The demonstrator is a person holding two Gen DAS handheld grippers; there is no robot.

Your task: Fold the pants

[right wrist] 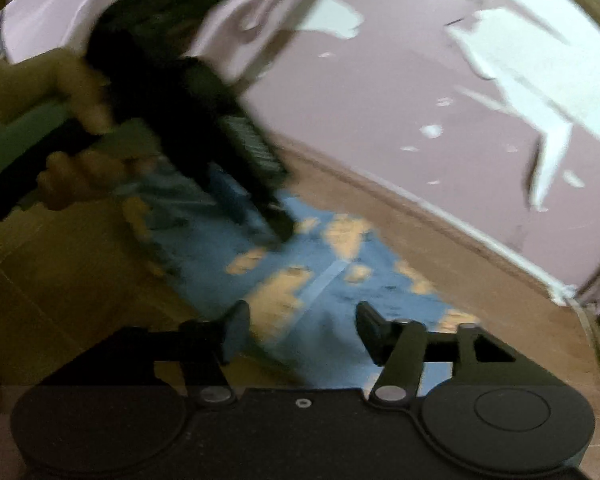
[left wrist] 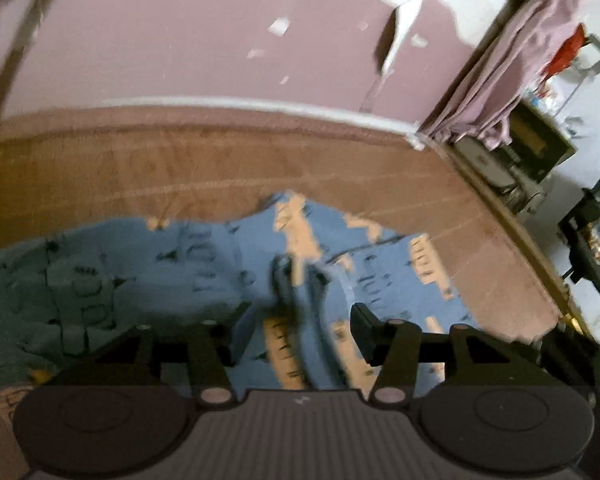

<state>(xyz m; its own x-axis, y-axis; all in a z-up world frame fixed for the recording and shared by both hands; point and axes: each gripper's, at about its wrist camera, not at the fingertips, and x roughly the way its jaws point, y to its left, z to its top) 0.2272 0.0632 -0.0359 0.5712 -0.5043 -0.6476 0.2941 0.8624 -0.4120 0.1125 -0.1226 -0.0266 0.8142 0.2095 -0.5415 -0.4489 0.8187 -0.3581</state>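
Observation:
The blue pants (left wrist: 204,264) with tan printed patches lie bunched on the brown bed cover (left wrist: 180,160). My left gripper (left wrist: 298,324) is open just above the cloth, with nothing between its fingers. In the right wrist view the pants (right wrist: 332,280) lie below my right gripper (right wrist: 300,328), which is open and empty over them. The left gripper (right wrist: 276,228) also shows there, held in a hand (right wrist: 72,140), its tips low over the far part of the pants. Both views are blurred.
A pink wall (left wrist: 180,40) with peeled white patches runs behind the bed. At the right are a hanging pink curtain (left wrist: 512,76), a cluttered stand (left wrist: 516,160) and a dark stool (left wrist: 596,248) on a pale floor.

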